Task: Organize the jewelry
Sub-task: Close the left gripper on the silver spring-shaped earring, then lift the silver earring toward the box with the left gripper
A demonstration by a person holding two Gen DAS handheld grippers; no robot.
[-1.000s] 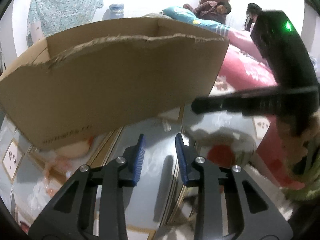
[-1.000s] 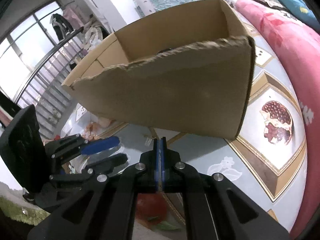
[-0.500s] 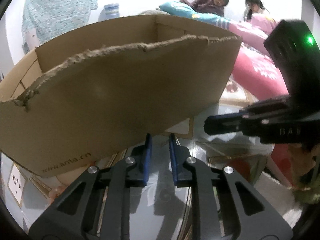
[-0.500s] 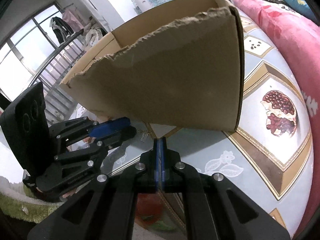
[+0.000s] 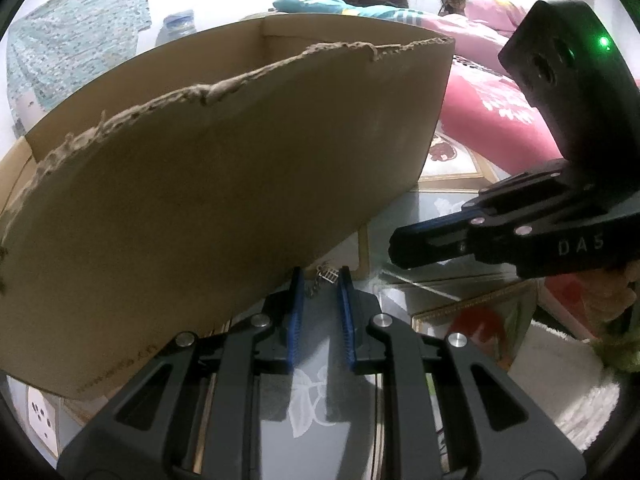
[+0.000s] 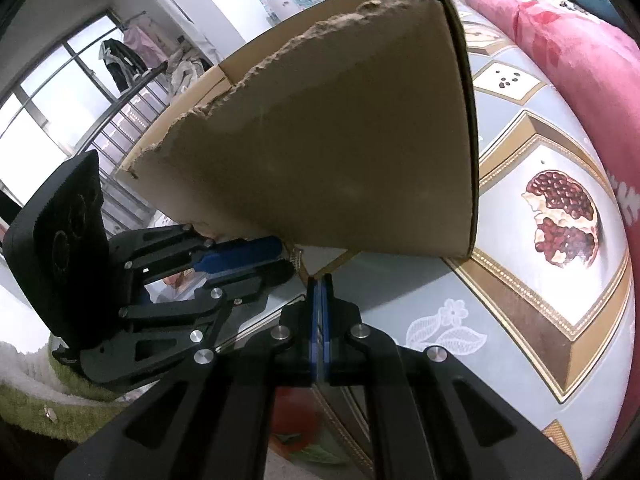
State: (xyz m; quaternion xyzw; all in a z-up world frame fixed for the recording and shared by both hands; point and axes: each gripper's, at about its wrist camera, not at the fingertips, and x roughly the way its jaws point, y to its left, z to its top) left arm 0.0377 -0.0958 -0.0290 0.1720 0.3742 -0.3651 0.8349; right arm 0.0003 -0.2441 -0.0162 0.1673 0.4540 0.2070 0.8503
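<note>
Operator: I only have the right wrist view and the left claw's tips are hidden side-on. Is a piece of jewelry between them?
Observer: Yes. In the left wrist view a small silver charm on a chain lies between the tips of the left claw, at the foot of the cardboard box. The jaws have just been closing; I cannot tell whether the pads press on it.
Operator: Is my right claw near it?
Observer: The right claw is off to the right of the charm, shut and clear of it.
</note>
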